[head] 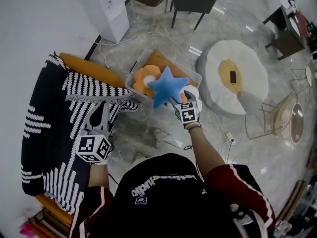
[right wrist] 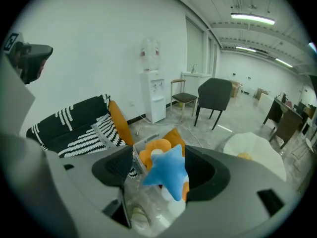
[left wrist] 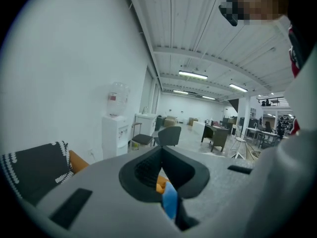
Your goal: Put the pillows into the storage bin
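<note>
Right gripper [head: 182, 97] is over the near edge of the storage bin [head: 136, 68]. My fingers are spread wide and grip nothing. In the right gripper view the blue star pillow [right wrist: 166, 175] shows in the gap between them. There is clear space on its left side, and its right point sits close by the right finger; I can't tell if they touch. The star lies on top of the pile in the bin, propped against the front rim. The orange flower pillow [head: 143, 78] is just behind it to the left. A flat orange pillow [head: 161, 59] stands at the bin's far end. Something white [head: 194, 90] sits at the star's right; I can't say what it is.

Left gripper [head: 104, 105] is well apart from the bin, over the black-and-white striped blanket [head: 54, 133] draped on the orange sofa [head: 91, 68]. Its fingertips are pressed together in a point, with nothing between them. The left gripper view shows the same, with a sliver of blue and orange seen below the tips.

The bin stands on the marble floor [head: 163, 29], just beside the sofa. An egg-shaped floor cushion [head: 237, 76] lies near it on the right. A water dispenser [head: 106, 6] and a dark chair [head: 193, 1] stand further back.
</note>
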The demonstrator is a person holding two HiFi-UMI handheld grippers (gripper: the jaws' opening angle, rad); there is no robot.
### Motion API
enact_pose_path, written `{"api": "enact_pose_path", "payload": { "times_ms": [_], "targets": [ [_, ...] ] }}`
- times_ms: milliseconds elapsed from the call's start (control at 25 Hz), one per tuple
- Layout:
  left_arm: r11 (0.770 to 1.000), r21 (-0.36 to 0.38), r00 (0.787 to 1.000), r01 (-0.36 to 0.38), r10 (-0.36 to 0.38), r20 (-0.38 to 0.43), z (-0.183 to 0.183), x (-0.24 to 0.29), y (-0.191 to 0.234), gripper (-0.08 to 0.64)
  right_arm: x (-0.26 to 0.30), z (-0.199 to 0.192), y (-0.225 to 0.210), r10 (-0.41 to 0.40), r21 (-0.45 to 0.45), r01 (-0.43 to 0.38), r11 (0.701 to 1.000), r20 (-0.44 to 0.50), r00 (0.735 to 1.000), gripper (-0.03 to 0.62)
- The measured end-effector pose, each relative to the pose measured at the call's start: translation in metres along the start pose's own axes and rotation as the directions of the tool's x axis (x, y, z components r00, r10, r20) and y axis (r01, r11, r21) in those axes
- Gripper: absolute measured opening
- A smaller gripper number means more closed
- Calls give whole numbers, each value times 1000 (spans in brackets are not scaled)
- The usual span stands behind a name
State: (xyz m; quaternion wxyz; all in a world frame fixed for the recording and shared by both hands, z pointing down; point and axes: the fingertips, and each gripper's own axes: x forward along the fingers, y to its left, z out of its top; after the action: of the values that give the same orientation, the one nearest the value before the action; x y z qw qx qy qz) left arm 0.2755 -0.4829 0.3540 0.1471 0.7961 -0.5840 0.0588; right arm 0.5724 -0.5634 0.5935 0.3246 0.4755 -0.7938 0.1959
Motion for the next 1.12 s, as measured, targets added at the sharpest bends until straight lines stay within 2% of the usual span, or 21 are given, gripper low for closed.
{"api": "enact_pose_path", "payload": {
  "times_ms": [200,360,480,560,680,800,960,1120],
  "targets": [
    [995,-23,992,-96,98,78,27,-59,40,3,-17,58,57,71,-54,-67,996,77,995,334],
    [977,-63,970,-205,212,118,33,-109,80,3,-17,112,111,169,-128,-152,980,130,977,334],
    [955,-90,947,-281,292,137,33,-150,106,3,-25,145,162,246,-229,-206,951,159,956,330],
    [936,-96,924,-339,350,153,35,-180,121,3,-29,162,206,317,-314,-255,914,163,934,330],
    [899,-109,881,-424,437,180,35,-230,142,3,-38,178,278,429,-409,-338,848,156,890,330],
    [860,-139,838,-490,509,196,30,-278,157,3,-59,186,347,527,-458,-413,787,151,837,325],
    [810,-167,782,-563,587,210,24,-337,170,3,-103,202,434,653,-514,-501,697,165,739,311],
    [777,-168,741,-607,630,233,22,-386,172,3,-151,210,500,738,-589,-531,609,176,651,302]
  ]
}}
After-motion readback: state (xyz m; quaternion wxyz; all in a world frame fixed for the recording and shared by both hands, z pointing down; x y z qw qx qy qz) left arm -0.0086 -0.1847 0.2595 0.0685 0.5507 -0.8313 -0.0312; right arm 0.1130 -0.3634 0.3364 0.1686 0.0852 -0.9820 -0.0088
